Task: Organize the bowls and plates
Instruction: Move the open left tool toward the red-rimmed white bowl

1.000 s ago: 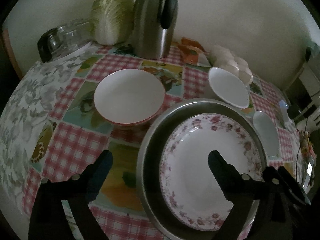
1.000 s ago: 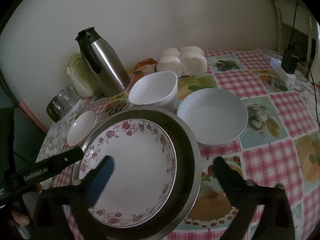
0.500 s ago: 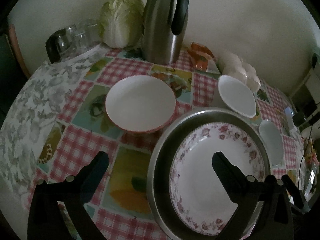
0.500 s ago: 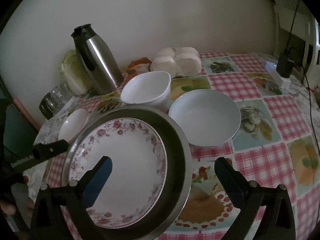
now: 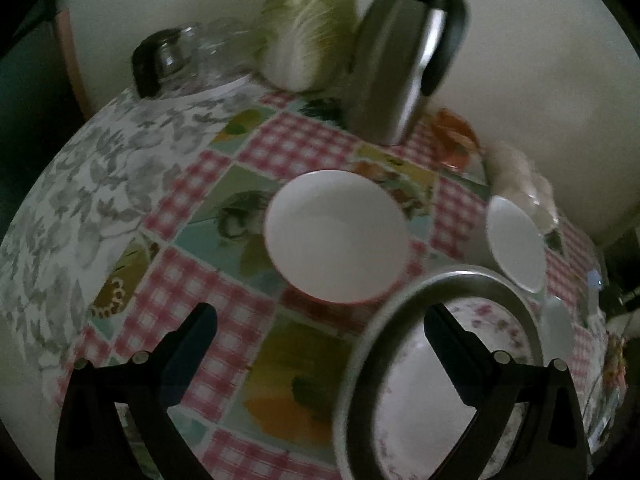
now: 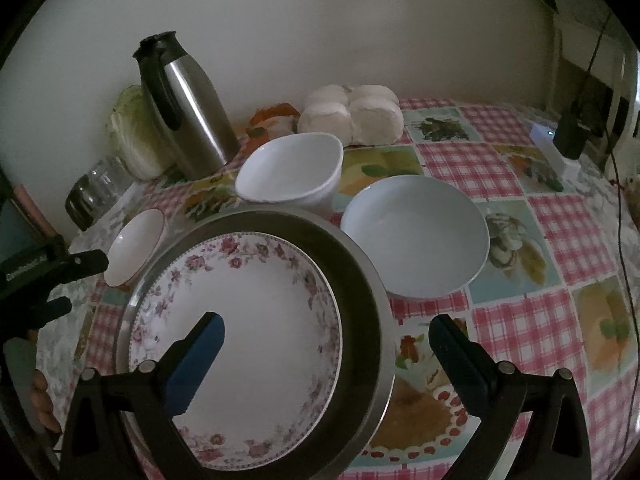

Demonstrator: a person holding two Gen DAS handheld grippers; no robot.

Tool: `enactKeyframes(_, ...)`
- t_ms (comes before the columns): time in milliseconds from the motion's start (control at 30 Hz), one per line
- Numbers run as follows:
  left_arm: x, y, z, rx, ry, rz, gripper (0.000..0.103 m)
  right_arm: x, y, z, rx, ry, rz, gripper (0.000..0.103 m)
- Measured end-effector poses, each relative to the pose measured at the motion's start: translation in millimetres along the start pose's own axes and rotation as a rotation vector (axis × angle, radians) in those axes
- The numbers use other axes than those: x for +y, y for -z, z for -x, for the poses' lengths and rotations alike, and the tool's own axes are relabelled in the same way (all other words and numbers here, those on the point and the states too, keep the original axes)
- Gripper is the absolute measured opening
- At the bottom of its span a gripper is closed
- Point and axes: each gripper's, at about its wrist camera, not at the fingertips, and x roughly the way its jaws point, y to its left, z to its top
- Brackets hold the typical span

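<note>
The floral plate (image 6: 240, 328) is already nested in the metal pan (image 6: 360, 280). Three bowls are left scattered. Both the left tool (image 5: 320, 332) and right tool (image 6: 326, 340) are spread, empty.

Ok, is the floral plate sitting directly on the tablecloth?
No, the floral plate lies inside the metal pan, whose dark rim rings it on all sides, in the right wrist view.

My left gripper (image 5: 320, 320): black frame, dark fingers, silver screws.
My right gripper (image 6: 326, 330): black frame, blue finger pads (image 6: 196, 364), silver screws.
</note>
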Motion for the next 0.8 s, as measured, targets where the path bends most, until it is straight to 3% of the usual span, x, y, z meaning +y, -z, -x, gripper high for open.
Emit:
enactKeyframes(300,35,-23,-15,0.016,-0.083,0.084,0.103,18,-17,-9,0.05,0.045,0.053,0.103)
enactKeyframes(633,51,-38,-18,0.02,-0.094,0.109,0.103,51,-56,-4,0.058,0.061,0.068,0.103)
enactKeyframes(800,57,-44,-16,0.009,-0.104,0.118,0.103,79,-71,-2,0.059,0.121,0.132,0.103)
